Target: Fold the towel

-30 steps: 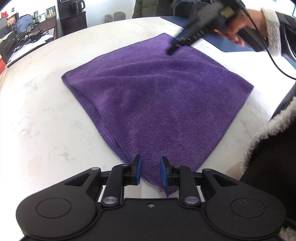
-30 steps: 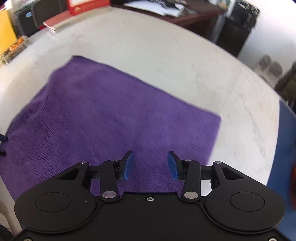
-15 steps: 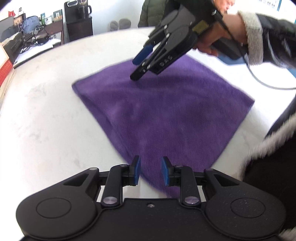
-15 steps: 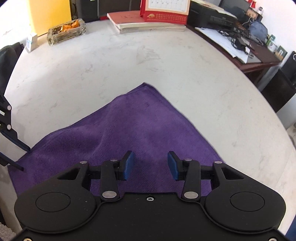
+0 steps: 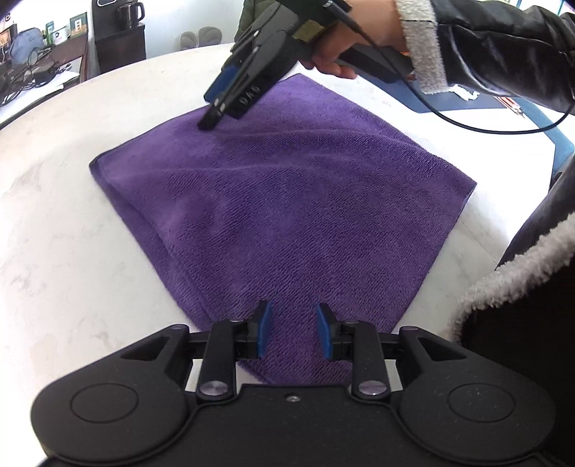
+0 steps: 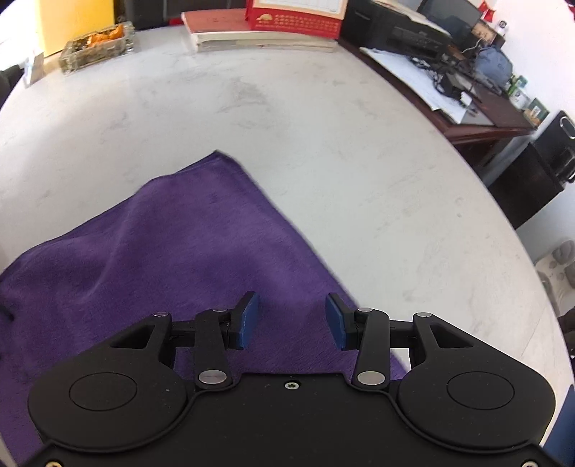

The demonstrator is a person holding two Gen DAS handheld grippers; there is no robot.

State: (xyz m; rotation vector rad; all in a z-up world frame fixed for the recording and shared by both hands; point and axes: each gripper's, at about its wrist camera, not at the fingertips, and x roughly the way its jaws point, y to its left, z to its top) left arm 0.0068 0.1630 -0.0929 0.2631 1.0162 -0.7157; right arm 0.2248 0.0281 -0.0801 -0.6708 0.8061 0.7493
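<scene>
A pale, marbled table (image 5: pixel 61 258) fills both views, with a purple towel (image 5: pixel 287 201) spread flat on it, one corner pointing toward the left gripper (image 5: pixel 291 332). Round the table stands an office: a dark cabinet (image 5: pixel 120 43) with a mug on top, and a cluttered desk (image 6: pixel 460 93) with papers and cables. The left gripper hangs over the towel's near corner, its jaws having just opened a little; they stand a small way apart with cloth seen between the blue pads, which do not press on it. The right gripper (image 6: pixel 291 325) stands wider, jaws apart over the towel near its far edge, nothing pinched. The left view alone shows the right gripper (image 5: pixel 212 115) from outside, held by a hand (image 5: pixel 334 54) in a dark fleece-cuffed sleeve, its tips down at or just above the cloth near the far corner; whether they touch I cannot tell. It also shows a blue mat (image 5: pixel 546 118) beyond the towel. The right view alone shows a red calendar (image 6: pixel 294 16) on stacked books and a glass ashtray (image 6: pixel 97 45) at the table's far side.
</scene>
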